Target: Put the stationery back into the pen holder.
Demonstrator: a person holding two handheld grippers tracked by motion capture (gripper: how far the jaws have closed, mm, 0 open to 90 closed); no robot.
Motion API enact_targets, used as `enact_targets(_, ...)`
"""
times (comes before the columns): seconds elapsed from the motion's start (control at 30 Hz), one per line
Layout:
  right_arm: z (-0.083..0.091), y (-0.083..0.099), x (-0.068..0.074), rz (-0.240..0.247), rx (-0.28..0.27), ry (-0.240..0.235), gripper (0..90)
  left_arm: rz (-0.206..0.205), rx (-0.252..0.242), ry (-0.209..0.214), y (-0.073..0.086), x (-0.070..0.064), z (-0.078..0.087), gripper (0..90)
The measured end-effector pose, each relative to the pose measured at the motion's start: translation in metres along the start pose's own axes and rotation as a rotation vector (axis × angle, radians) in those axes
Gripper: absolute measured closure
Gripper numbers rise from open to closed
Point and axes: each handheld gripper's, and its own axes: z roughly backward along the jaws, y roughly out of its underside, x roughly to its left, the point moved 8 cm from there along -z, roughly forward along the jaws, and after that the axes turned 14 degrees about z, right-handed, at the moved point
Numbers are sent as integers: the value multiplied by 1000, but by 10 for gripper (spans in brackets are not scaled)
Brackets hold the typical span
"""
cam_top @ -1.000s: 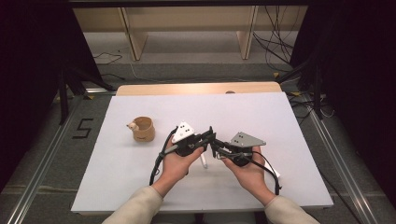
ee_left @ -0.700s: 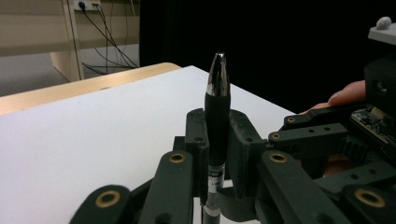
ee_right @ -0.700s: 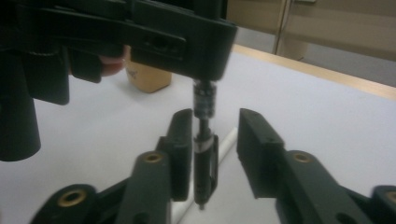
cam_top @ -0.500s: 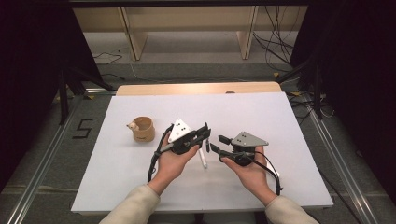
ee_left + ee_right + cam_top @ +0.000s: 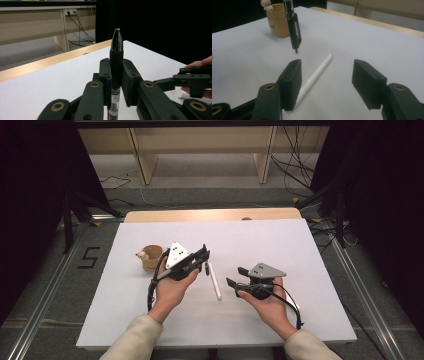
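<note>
black pen stands clamped between the jaws of the left gripper, its silver tip pointing away past the jaw ends in the left gripper view and its clipped barrel hanging down above the table in the right gripper view. the left gripper sits over the middle-left of the white table, held from below by the left hand, with a cable looping down beside the wrist. just to its right a white pen cap lies flat on the tabletop, apart from both grippers; in the right gripper view it runs diagonally between the two spread jaws without touching either. the right gripper is held in the right hand near the middle of the table, its jaws wide apart and holding nothing. a small tan cup with a pale figure on its rim stands behind the left gripper, near it, toward the table's left side.
</note>
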Motion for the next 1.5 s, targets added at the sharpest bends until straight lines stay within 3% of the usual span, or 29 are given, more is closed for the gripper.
enact_targets(0.43,-1,7,0,1,20,3,401,-6,-26,-94,-14,29,14,794)
enact_targets(0.63,-1,9,0,3,26,2,401,10,-44,-123,-21,40,22,795)
enact_targets(0.97,-1,11,-1,2,31,5,399,3,-67,-177,-32,57,32,794)
enact_targets(1.5,-2,14,-1,3,37,7,396,18,-99,-232,-44,78,45,794)
